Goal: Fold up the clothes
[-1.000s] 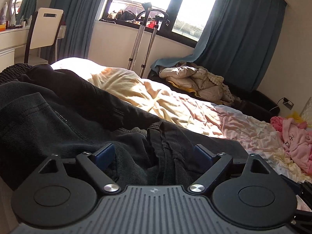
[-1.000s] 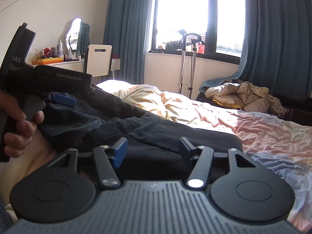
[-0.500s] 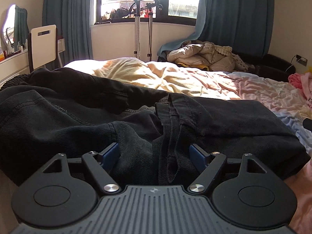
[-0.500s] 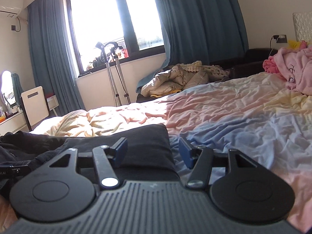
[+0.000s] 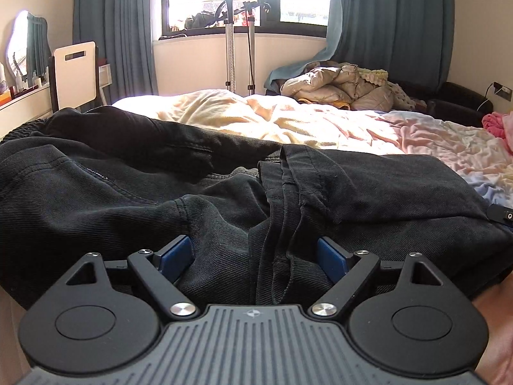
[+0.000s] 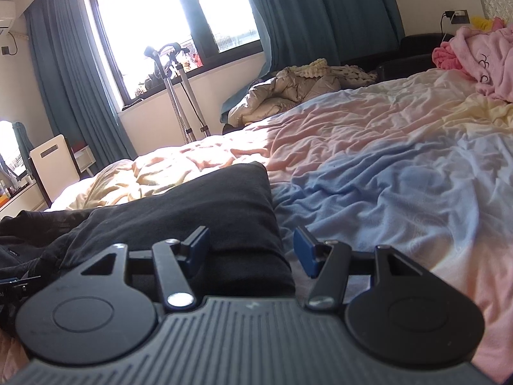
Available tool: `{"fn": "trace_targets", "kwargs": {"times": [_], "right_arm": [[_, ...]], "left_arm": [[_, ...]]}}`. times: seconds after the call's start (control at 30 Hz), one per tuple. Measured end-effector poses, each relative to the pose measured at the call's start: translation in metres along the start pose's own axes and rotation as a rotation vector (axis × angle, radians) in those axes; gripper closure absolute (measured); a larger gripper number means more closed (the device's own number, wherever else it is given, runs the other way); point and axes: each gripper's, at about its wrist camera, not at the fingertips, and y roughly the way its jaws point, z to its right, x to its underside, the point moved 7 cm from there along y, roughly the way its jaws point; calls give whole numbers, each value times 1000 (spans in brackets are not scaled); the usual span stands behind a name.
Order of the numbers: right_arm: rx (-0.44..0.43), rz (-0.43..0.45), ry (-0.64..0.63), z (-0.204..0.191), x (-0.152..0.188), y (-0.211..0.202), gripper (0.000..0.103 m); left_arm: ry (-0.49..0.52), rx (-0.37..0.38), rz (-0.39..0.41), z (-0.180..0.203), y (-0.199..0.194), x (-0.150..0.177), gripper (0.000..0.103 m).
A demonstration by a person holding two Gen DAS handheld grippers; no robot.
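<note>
A pair of black jeans point(image 5: 128, 199) lies crumpled across the near edge of the bed. My left gripper point(image 5: 255, 258) is open, its blue pads either side of a bunched seam of the jeans, low against the fabric. In the right wrist view the folded end of the jeans point(image 6: 205, 211) lies on the bedsheet. My right gripper point(image 6: 251, 250) is open, straddling the right edge of that fabric. A tip of the right gripper shows at the edge of the left wrist view point(image 5: 500, 215).
The bed point(image 6: 384, 173) has a rumpled pastel sheet. Pink clothes point(image 6: 481, 61) lie at its far right. A beige jacket pile point(image 5: 336, 86) sits on a dark sofa by the window. A garment steamer stand point(image 5: 239, 41) and a white chair point(image 5: 75, 73) stand beyond.
My left gripper has levelled and stayed over the jeans seam. My right gripper swung right from the waist area to the jeans' folded end, then settled closer to its edge.
</note>
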Motion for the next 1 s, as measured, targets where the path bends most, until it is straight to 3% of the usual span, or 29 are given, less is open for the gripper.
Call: {"fn": "trace_targets", "kwargs": {"times": [0.1, 0.37, 0.53, 0.67, 0.77, 1.0], "right_arm": [[-28, -16, 52, 5, 2, 7, 43], [-180, -127, 354, 27, 8, 34, 33], [-240, -147, 416, 21, 2, 39, 30], [-316, -99, 428, 8, -15, 29, 28], [-295, -120, 448, 10, -13, 32, 24], [-218, -210, 432, 14, 1, 47, 26]], "left_arm": [[1, -2, -1, 0, 0, 0, 15], [-2, -7, 1, 2, -1, 1, 15], [-3, -14, 1, 3, 0, 1, 14], [-4, -20, -3, 4, 3, 1, 14], [-4, -20, -2, 5, 4, 2, 13], [-13, -14, 1, 5, 5, 1, 13]]}}
